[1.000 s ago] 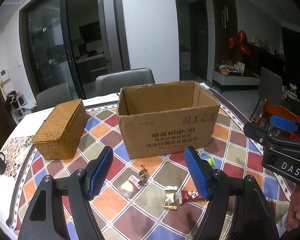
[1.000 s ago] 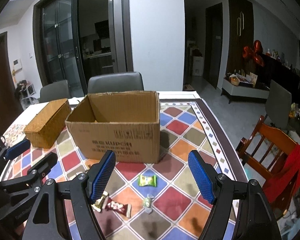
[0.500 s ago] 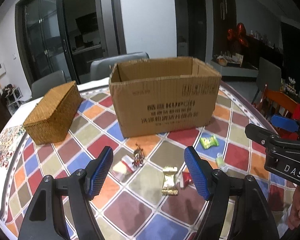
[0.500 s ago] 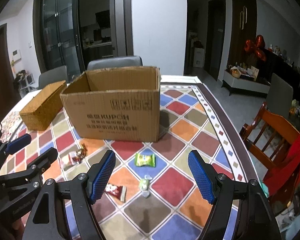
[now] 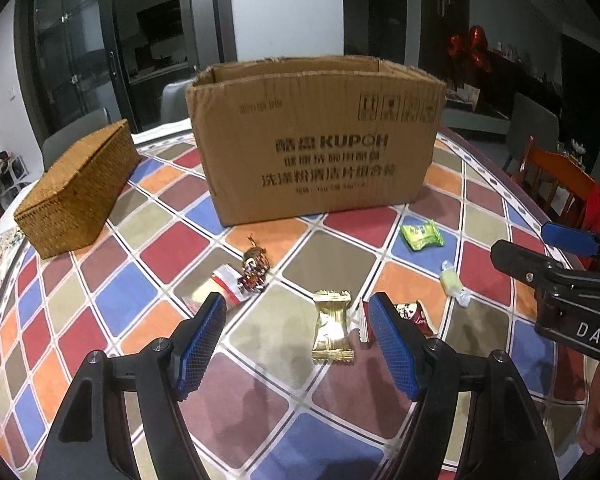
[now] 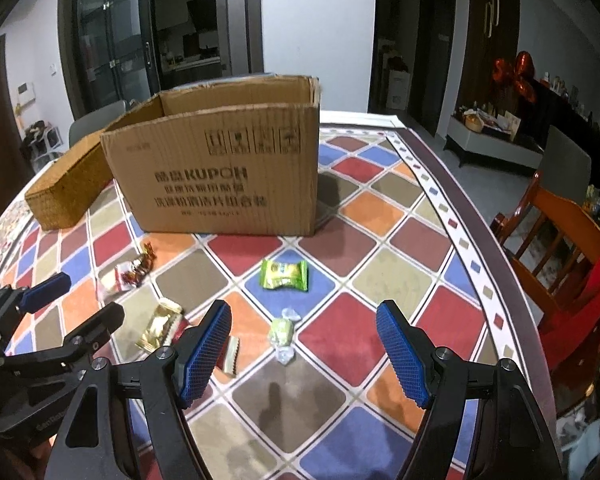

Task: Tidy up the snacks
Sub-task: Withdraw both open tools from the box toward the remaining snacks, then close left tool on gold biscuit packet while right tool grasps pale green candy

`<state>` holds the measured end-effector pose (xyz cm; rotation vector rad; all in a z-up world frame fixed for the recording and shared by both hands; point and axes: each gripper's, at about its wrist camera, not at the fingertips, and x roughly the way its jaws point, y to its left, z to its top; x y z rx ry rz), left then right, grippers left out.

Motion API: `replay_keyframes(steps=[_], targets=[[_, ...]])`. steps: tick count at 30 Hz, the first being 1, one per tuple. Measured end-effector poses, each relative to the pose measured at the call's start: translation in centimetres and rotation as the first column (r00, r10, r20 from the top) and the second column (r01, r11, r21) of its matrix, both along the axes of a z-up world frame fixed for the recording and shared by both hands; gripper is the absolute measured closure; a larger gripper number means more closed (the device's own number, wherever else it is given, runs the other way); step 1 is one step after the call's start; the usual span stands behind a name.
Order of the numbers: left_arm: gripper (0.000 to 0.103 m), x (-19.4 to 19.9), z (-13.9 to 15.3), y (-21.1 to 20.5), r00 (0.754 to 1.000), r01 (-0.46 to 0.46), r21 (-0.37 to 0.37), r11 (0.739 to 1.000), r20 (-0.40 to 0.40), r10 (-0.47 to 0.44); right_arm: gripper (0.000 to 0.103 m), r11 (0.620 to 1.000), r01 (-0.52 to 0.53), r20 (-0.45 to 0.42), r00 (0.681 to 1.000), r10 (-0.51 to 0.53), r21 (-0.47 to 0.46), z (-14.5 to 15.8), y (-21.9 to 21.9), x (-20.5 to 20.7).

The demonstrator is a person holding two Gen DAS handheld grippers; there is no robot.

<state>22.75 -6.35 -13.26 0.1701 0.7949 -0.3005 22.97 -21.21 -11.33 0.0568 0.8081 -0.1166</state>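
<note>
Gold-wrapped snack [image 5: 332, 326] lies on the counter [image 5: 268, 396] before the cardboard box [image 5: 316, 136] — the reach is in hand. Both the left hand-held gripper [image 5: 296, 344] and right hand-held gripper [image 6: 304, 354] gape empty; next, straddle one wrapper and close.

box [image 5: 316, 144]: corrugated cardboard, matt, torn rim
basket [image 5: 76, 188]: woven wicker, rough
tablecloth [image 5: 148, 292]: smooth, slight sheen
gold snack [image 5: 332, 330]: shiny foil
gripper pads [image 5: 198, 346]: blue textured rubber
</note>
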Motion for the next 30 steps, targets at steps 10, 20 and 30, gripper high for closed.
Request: replay_keyframes(steps=[10,20,30], targets=[[0.030,1.0,-2.8,-0.6,0.999,0.007,0.030,1.000,-0.051,-0.006,0.027,1.000,0.006,-0.056,0.998,-0.006,0.009,-2.7,-0.3,0.7],[0.031,2.0,-4.6,-0.8,0.995,0.008,0.038,0.999,-0.101,-0.004,0.027,1.000,0.003,-0.090,0.996,-0.002,0.012,-4.3,-0.2,1.5],[0.037,3.1,-5.2,-0.8,0.993,0.010,0.034,0.999,-0.117,-0.006,0.034,1.000,0.005,-0.126,0.992,-0.002,0.023,-5.9,-0.2,2.8]])
